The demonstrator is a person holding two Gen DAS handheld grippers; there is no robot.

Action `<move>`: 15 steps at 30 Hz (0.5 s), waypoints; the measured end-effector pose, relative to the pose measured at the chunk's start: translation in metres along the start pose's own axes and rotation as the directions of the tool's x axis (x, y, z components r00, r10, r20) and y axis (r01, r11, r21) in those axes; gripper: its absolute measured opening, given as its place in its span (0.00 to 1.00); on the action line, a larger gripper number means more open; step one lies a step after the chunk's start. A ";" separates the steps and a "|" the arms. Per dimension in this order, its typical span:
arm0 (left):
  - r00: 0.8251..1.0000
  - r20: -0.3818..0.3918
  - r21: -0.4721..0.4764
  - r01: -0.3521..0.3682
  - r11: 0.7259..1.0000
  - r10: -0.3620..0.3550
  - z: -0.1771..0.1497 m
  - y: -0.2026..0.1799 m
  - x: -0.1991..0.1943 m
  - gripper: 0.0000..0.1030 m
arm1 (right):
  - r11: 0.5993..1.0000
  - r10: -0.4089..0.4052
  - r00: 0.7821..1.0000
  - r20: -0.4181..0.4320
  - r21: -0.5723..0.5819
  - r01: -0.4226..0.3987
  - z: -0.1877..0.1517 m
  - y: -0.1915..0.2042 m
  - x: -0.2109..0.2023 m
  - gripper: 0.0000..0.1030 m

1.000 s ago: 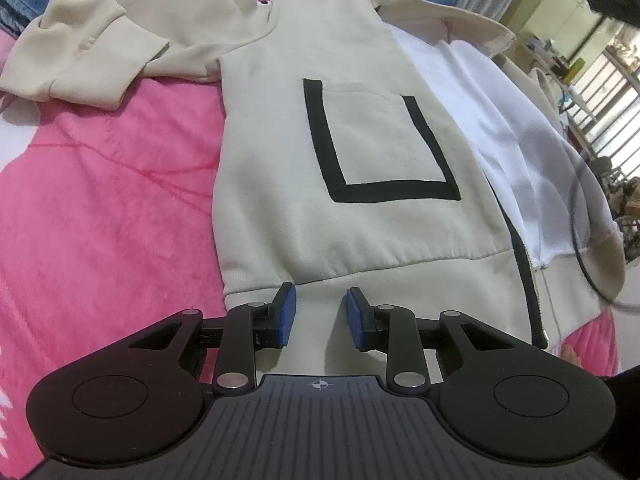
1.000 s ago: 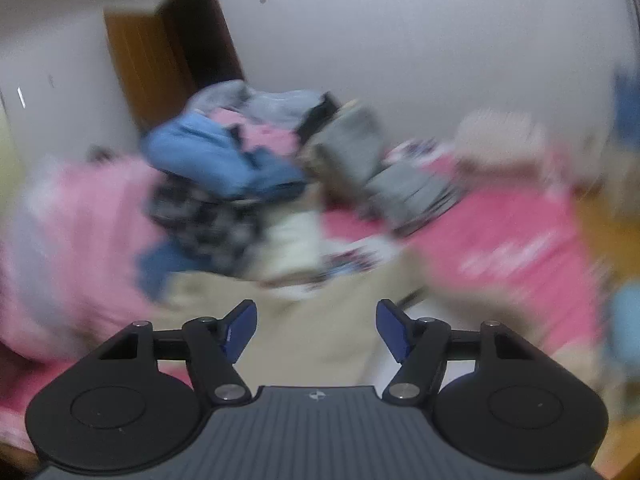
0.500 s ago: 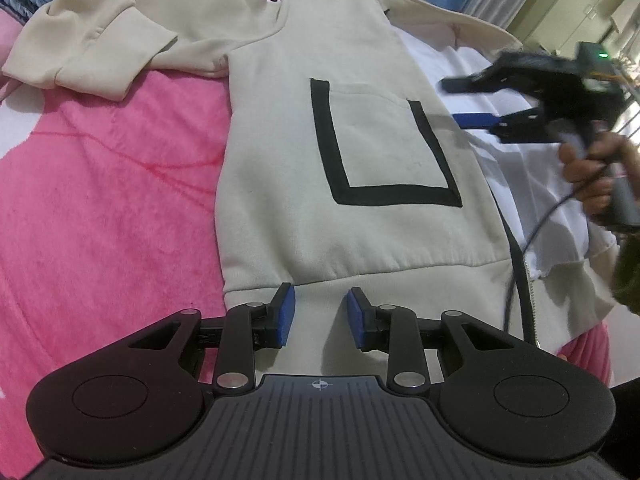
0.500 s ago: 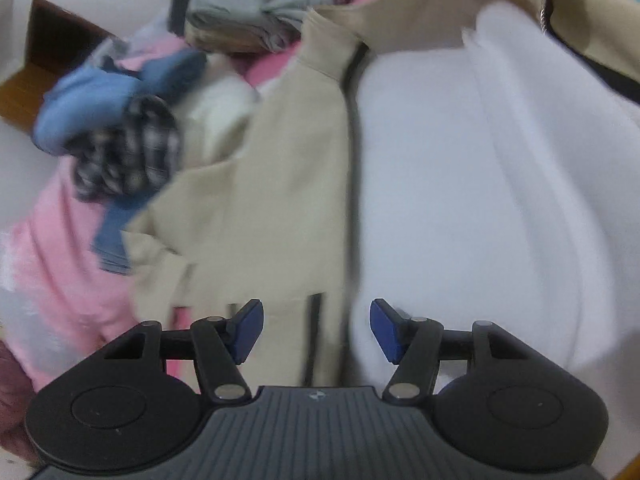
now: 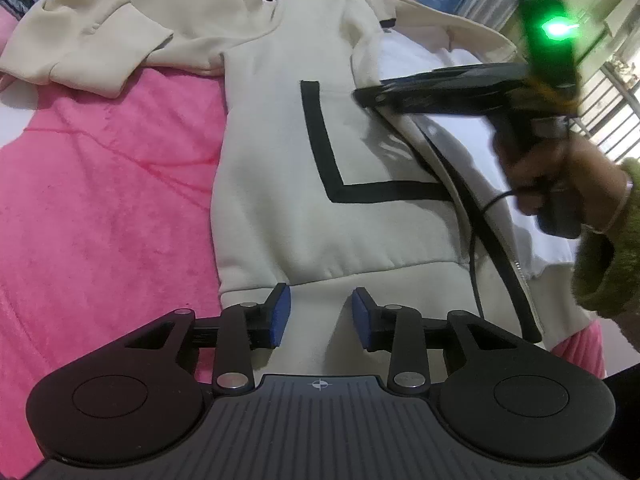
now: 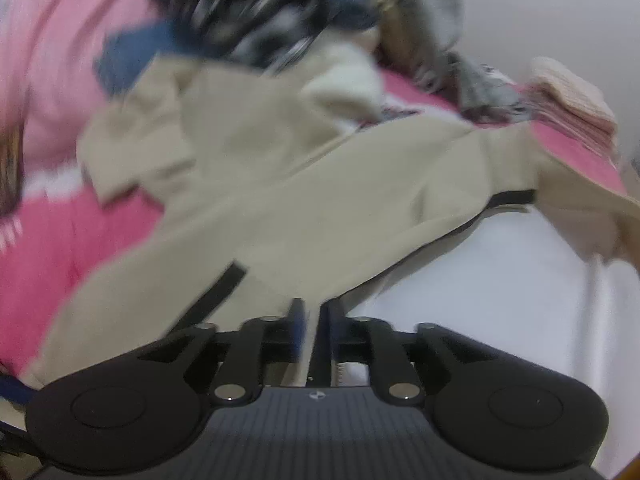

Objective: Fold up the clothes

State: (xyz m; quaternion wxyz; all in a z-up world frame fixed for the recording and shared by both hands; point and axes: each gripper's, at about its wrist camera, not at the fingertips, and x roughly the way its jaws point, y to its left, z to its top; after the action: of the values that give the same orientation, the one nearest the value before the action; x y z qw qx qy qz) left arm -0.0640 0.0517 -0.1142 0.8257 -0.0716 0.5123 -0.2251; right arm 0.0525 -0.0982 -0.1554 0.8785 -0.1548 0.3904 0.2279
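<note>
1. Cream jacket (image 5: 276, 184): spread on the bed, front panel facing up, black-outlined pocket (image 5: 344, 160) on it; hem band nearest the left claw; zip edge with black tape running along the right side, white fleece lining (image 5: 416, 60) exposed beyond it. Also seen from the right wrist (image 6: 280, 208), blurred.
2. Jacket sleeve (image 5: 84, 36): bunched at upper left, cuff lying on the pink cover.
3. Pink bed cover (image 5: 100, 208): bare and flat to the left of the jacket, open room there for moving.
4. Left claw (image 5: 320, 314): parked over the hem band, blue pads apart and opening, cloth lying between them but not pinched; released.
5. Right claw (image 6: 314, 332): at the zip edge beside the pocket, jaws closing, nearly together, front-panel edge between the pads; clenched on the jacket edge as far as the blurred wrist view allowed. From the left wrist (image 5: 372, 94), tip against the same edge, fingertips themselves hidden.
6. Person's hand (image 5: 560, 176) in a green sleeve (image 5: 608, 260): wrapped round the right handle, cable trailing down over the hem.
7. Clothes pile (image 6: 256, 8): heaped at the far end of the bed, blurred, well apart from both claws.
</note>
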 end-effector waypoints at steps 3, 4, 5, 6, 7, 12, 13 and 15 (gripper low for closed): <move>1.000 0.002 -0.001 0.007 1.000 -0.007 0.001 0.000 0.000 0.33 | 0.996 0.045 0.999 0.025 0.080 -0.047 0.001 -0.017 -0.008 0.37; 1.000 0.003 -0.002 0.009 1.000 -0.009 0.001 0.000 0.000 0.34 | 0.988 0.081 0.996 0.041 0.131 -0.086 0.002 -0.027 -0.013 0.43; 1.000 0.004 -0.002 0.011 1.000 -0.011 0.001 0.000 0.001 0.34 | 0.972 0.123 0.990 0.068 0.194 -0.134 0.002 -0.039 -0.019 0.44; 1.000 0.004 -0.006 0.014 1.000 -0.014 0.001 0.001 0.000 0.34 | 0.946 0.165 0.981 0.102 0.263 -0.187 0.002 -0.053 -0.024 0.44; 1.000 0.005 -0.009 0.016 1.000 -0.016 0.001 0.001 0.001 0.34 | 0.914 0.197 0.970 0.140 0.333 -0.234 0.001 -0.068 -0.029 0.44; 1.000 0.007 -0.012 0.023 1.000 -0.023 0.001 0.003 0.000 0.35 | 0.704 0.179 0.938 0.295 0.628 -0.332 -0.013 -0.148 -0.033 0.45; 1.000 0.007 -0.012 0.022 1.000 -0.022 0.001 0.002 0.001 0.35 | 0.658 0.155 0.938 0.311 0.675 -0.333 -0.019 -0.162 -0.032 0.45; 1.000 0.007 -0.011 0.022 1.000 -0.022 0.002 0.002 0.001 0.35 | 0.591 0.106 0.947 0.302 0.747 -0.304 -0.026 -0.183 -0.024 0.44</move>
State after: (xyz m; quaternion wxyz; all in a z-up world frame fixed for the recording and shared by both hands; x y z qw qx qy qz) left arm -0.0617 0.0530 -0.1148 0.8244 -0.0824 0.5100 -0.2311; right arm 0.1177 -0.2720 -0.1365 0.8627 0.3181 0.3633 0.1503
